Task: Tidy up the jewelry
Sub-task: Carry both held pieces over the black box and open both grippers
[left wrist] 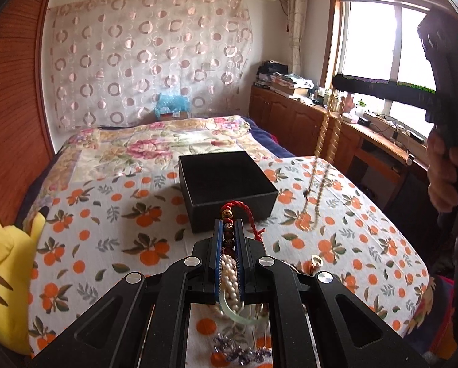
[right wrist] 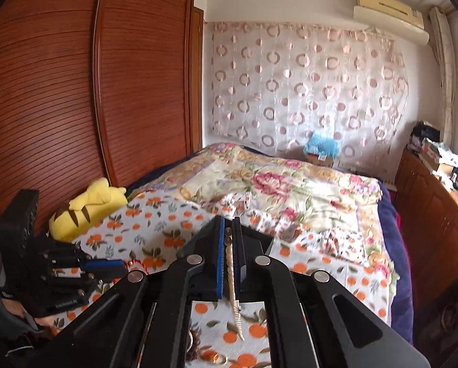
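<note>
Above the orange-print bedspread (left wrist: pixel 106 214) we are holding a bead bracelet (left wrist: pixel 229 233) pinched in the left gripper (left wrist: pixel 229 227) and a gold chain (right wrist: pixel 228 245) pinched in the right gripper (right wrist: pixel 228 230). We are thinking it is best to bring each one slowly over the open black box (left wrist: pixel 226 184), so the hanging chain is not swinging outside.

Bed (left wrist: pixel 112 214) under an orange-print cloth (left wrist: pixel 367 214) carries an open black box (left wrist: pixel 226 181), a yellow plush (left wrist: pixel 8 263) and purple beads (left wrist: pixel 238 348)

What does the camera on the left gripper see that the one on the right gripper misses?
Only the left view shows the open black box, the window and the left gripper shut on a beaded bracelet. Only the right view shows the right gripper shut on a pearl strand. Both show the orange-print cloth, the yellow plush toy and the circle-patterned curtain.
</note>
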Demonstrator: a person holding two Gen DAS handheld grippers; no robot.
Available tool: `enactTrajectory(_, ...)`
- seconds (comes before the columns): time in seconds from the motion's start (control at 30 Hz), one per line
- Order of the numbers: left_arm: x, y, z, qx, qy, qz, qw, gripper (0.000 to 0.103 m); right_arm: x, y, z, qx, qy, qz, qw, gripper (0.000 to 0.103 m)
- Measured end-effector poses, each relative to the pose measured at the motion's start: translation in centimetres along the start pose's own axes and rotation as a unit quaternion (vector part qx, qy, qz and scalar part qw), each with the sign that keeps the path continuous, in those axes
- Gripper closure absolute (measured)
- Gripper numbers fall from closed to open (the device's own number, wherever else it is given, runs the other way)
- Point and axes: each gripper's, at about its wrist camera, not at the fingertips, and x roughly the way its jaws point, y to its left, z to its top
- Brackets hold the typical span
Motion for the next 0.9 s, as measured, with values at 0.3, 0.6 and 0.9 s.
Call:
enactTrajectory(0.3,1.6,0.8,1.7,0.001,-0.001,0.013,0.9999,0.097,1.4,-0.9,4.4,-0.001,-0.012,-0.006,1.0,0.098)
enactTrajectory(0.6,2.7,1.5,3.5,0.001,-0.003,0.024,0.9997,0.097,3.7,-1.6,6.9,0.013,-0.011,-0.007,1.0,0.098)
enactTrajectory(0.9,4.6,1.6,4.5,0.002,0.003,0.029,0.9996,0.097,6.8,-2.4,4.9,0.022,0.027,-0.007,0.999,0.097)
